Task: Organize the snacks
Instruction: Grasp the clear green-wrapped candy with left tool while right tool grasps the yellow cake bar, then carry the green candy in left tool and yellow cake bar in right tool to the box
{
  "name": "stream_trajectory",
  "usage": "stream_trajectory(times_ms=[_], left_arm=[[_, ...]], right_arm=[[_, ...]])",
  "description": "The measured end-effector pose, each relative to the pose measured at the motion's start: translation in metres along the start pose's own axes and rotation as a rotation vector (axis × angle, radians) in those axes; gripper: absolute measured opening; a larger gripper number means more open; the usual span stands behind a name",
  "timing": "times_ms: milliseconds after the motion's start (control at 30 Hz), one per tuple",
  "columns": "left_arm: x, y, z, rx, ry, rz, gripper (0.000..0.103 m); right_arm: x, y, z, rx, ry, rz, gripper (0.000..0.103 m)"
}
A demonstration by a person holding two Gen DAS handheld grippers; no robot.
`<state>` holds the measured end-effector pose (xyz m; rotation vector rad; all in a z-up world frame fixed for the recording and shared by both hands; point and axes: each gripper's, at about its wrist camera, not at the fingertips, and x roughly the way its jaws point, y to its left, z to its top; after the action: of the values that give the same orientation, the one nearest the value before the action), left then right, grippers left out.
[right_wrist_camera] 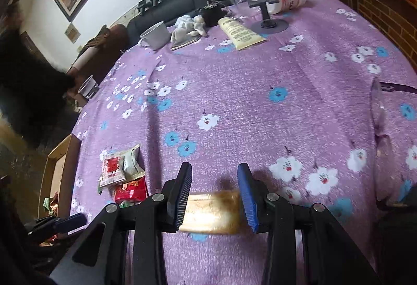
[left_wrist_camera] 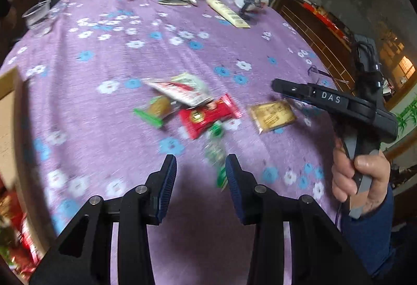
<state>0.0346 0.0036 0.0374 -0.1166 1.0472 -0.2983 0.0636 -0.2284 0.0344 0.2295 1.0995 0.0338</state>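
Note:
Several snack packets lie on the purple flowered tablecloth (left_wrist_camera: 109, 45): a white-and-red packet (left_wrist_camera: 182, 89), a red packet (left_wrist_camera: 208, 116), a green-ended biscuit packet (left_wrist_camera: 155, 110), a slim green packet (left_wrist_camera: 216, 152) and a golden packet (left_wrist_camera: 273, 116). My left gripper (left_wrist_camera: 200, 175) is open and empty, just short of the slim green packet. My right gripper (right_wrist_camera: 215, 192) is open, low over the golden packet (right_wrist_camera: 211, 212), which lies between its jaws. The right gripper also shows in the left wrist view (left_wrist_camera: 286, 88). The red packet (right_wrist_camera: 130, 189) and white-and-red packet (right_wrist_camera: 112, 170) lie to its left.
An open cardboard box (right_wrist_camera: 56, 170) with snacks inside stands at the table's left edge. At the far side are a white mug (right_wrist_camera: 155, 36), a soft toy (right_wrist_camera: 188, 25), a cream tube (right_wrist_camera: 241, 33), a phone stand (right_wrist_camera: 263, 4) and a plastic cup (left_wrist_camera: 37, 16). Glasses (right_wrist_camera: 378, 113) lie right.

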Motion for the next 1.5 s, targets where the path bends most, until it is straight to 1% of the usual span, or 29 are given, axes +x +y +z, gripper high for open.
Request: stream_trajectory(times_ms=[67,133,200,233,267,300,333,367,400,467,533,667,700,733,800,867,933,1067,1167,1233,1267,1333,1500], left_arm=[[0.012,-0.006,0.003,0.008,0.017,0.009,0.036],[0.02,-0.009,0.004,0.015,0.027,0.016,0.036],[0.026,-0.01,0.002,0.029,0.024,0.052,0.036],[0.026,-0.011,0.002,0.037,0.014,0.063,0.036],[0.025,-0.011,0.0,0.052,0.002,0.098,0.036],[0.025,-0.01,-0.001,0.062,-0.006,0.124,0.036],[0.025,-0.009,-0.001,0.071,-0.012,0.151,0.032],[0.025,-0.007,-0.003,0.084,-0.02,0.179,0.028],[0.024,-0.005,-0.005,0.09,-0.024,0.19,0.024],[0.022,-0.002,-0.006,0.096,-0.029,0.194,0.024],[0.022,-0.001,-0.007,0.104,-0.04,0.2,0.024],[0.023,-0.002,-0.007,0.124,-0.056,0.209,0.024],[0.025,-0.003,-0.007,0.126,-0.058,0.208,0.023],[0.025,-0.003,-0.007,0.127,-0.058,0.205,0.02],[0.022,-0.001,-0.008,0.118,-0.056,0.192,0.018],[0.02,0.0,-0.01,0.111,-0.056,0.184,0.018],[0.018,0.001,-0.012,0.102,-0.056,0.173,0.017],[0.012,0.003,-0.016,0.085,-0.058,0.15,0.017],[0.004,0.004,-0.018,0.077,-0.072,0.138,0.017],[0.0,0.004,-0.019,0.071,-0.08,0.132,0.017],[-0.003,0.004,-0.02,0.069,-0.085,0.129,0.017],[-0.007,0.005,-0.021,0.067,-0.095,0.129,0.017],[-0.015,0.009,-0.024,0.05,-0.107,0.13,0.017]], right_arm=[[0.005,0.001,-0.001,-0.014,0.019,-0.018,0.04],[0.008,0.004,-0.002,-0.029,0.048,-0.008,0.04],[0.006,0.01,-0.007,-0.07,0.081,-0.006,0.04],[0.004,0.014,-0.011,-0.095,0.109,-0.012,0.041],[0.002,0.017,-0.015,-0.11,0.124,-0.012,0.043],[0.0,0.023,-0.021,-0.137,0.153,0.004,0.048],[-0.002,0.028,-0.025,-0.171,0.176,0.02,0.051],[-0.003,0.039,-0.032,-0.243,0.205,0.022,0.053],[-0.003,0.043,-0.035,-0.282,0.212,0.012,0.053],[-0.003,0.055,-0.043,-0.366,0.215,-0.032,0.055],[-0.002,0.06,-0.048,-0.418,0.215,-0.054,0.057],[-0.005,0.064,-0.06,-0.515,0.206,-0.105,0.057],[-0.006,0.065,-0.062,-0.533,0.194,-0.118,0.054],[-0.009,0.066,-0.065,-0.537,0.189,-0.118,0.047],[-0.013,0.066,-0.066,-0.541,0.178,-0.123,0.035],[-0.012,0.063,-0.063,-0.523,0.156,-0.153,0.035],[-0.017,0.058,-0.058,-0.488,0.132,-0.156,0.035],[-0.028,0.045,-0.039,-0.373,0.056,-0.117,0.035],[-0.035,0.041,-0.032,-0.314,0.012,-0.072,0.035],[-0.04,0.044,-0.032,-0.314,-0.017,-0.048,0.035],[-0.042,0.048,-0.032,-0.313,-0.03,-0.02,0.035],[-0.044,0.055,-0.035,-0.326,-0.035,0.019,0.035],[-0.04,0.074,-0.041,-0.36,-0.038,0.061,0.035]])
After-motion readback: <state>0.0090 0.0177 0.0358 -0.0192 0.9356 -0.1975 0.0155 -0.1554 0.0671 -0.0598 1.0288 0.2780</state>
